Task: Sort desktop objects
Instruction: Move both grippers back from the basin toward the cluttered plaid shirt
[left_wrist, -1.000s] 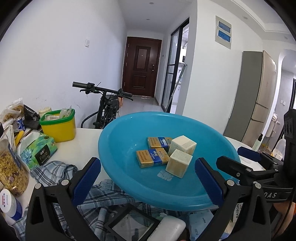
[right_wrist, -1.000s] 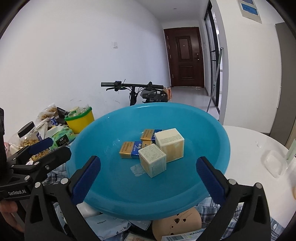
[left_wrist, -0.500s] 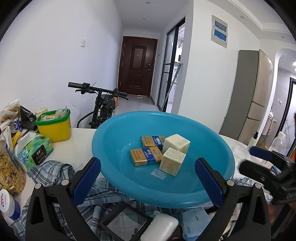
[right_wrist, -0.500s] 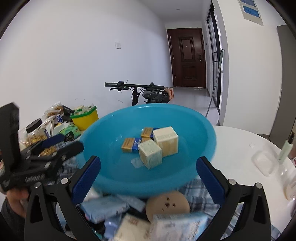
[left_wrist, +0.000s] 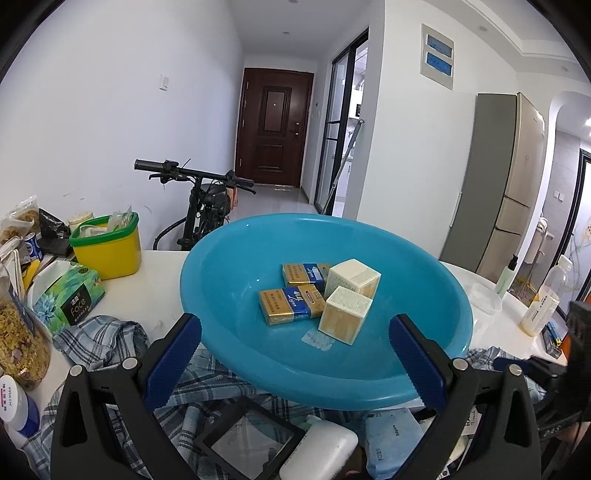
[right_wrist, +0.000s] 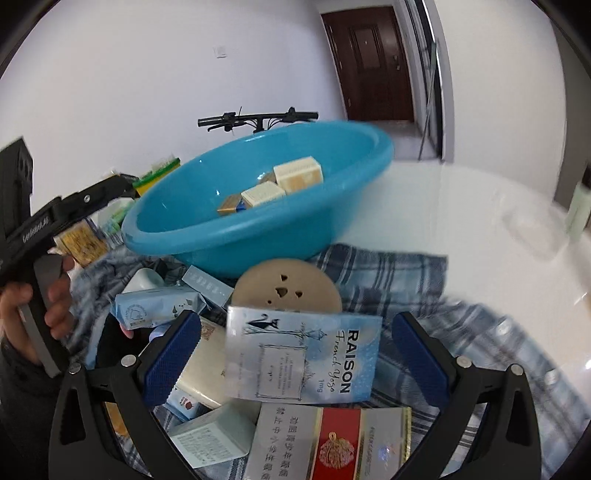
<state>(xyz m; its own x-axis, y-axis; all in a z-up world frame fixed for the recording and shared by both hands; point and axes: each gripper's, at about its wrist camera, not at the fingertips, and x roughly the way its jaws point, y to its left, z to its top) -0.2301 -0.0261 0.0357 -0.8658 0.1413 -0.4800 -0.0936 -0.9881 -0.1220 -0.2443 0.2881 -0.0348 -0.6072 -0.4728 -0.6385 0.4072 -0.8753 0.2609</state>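
A blue plastic basin (left_wrist: 236, 266) (right_wrist: 280, 229) stands on a checked cloth and holds two cream boxes (left_wrist: 347, 314) and two gold-and-blue packs (left_wrist: 291, 306). My left gripper (left_wrist: 295, 350) is open and empty, just in front of the basin's near rim. My right gripper (right_wrist: 295, 350) is open and empty, above a pile of boxes: a pale blue RAISON pack (right_wrist: 306, 362), a red-and-white carton (right_wrist: 332, 443), a round tan case (right_wrist: 288, 284) and a small grey box (right_wrist: 214, 435).
A yellow tub with a green rim (left_wrist: 107, 247), a tissue pack (left_wrist: 70, 299) and snack bags (left_wrist: 18, 339) stand at the left. A black frame (left_wrist: 247, 443) and a white case (left_wrist: 317, 454) lie under my left gripper. Bottles (left_wrist: 539, 302) stand at the right.
My right gripper has pulled back and tilted down, from facing the basin to hanging over the pile of boxes. My left gripper has barely moved.
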